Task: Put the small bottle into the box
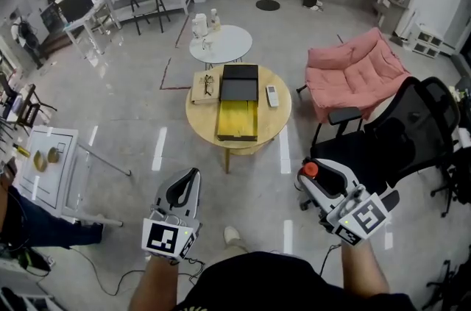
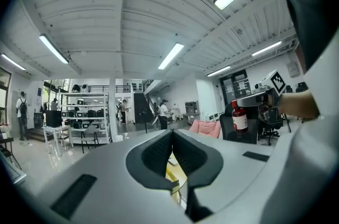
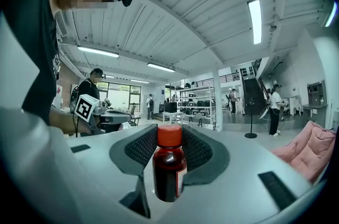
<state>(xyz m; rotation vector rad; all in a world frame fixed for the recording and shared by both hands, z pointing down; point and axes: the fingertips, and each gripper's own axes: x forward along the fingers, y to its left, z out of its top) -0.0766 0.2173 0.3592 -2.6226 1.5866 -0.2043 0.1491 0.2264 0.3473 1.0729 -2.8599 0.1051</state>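
Bottle in grip: at lower right of the head view, the right gripper (image 1: 307, 174) is clamped on the small bottle (image 3: 169, 167), upright, red-capped, dark red inside. At lower left, the left gripper (image 1: 190, 181) has its jaws pressed together, empty. The open yellow box (image 1: 237, 122) sits mid-frame on the round wooden surface (image 1: 278, 118), well apart from both.

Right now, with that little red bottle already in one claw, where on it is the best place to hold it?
Near the top, around the red cap and neck, pinched from two opposite sides, as the right claw holds the small bottle now. That part is round and narrow enough to sit between the ribbed pads, and the wider body hangs clear below.
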